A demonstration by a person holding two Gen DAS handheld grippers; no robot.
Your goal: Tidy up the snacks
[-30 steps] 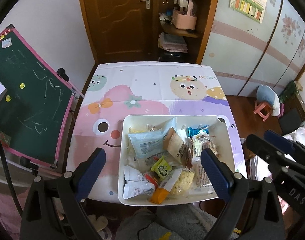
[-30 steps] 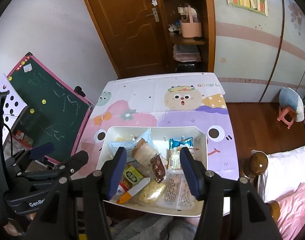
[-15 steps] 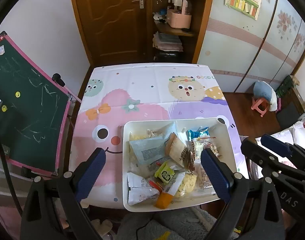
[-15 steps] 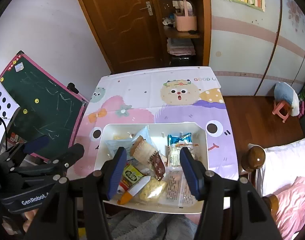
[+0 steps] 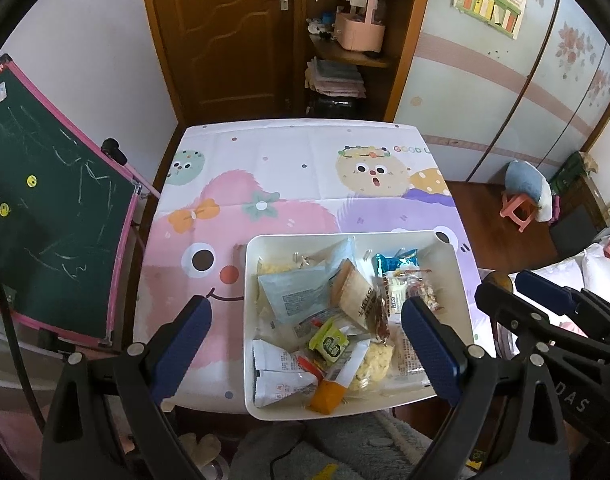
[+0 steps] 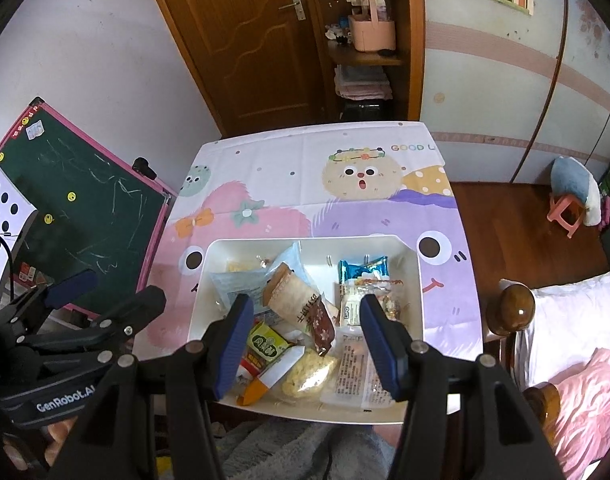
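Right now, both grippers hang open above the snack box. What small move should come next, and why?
Probably lower the right gripper onto the brown packet: it lies on top of the pile in the white box, between the open jaws.

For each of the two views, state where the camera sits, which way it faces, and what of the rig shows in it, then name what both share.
Left wrist: sits on the left gripper, looks forward and down at the white bin of snacks; its open blue pads frame the bin, and the right gripper shows at right.
Right wrist: sits on the right gripper, open, above the same bin; the left gripper shows at left.
Shared: bin, cartoon tablecloth, chalkboard, door.
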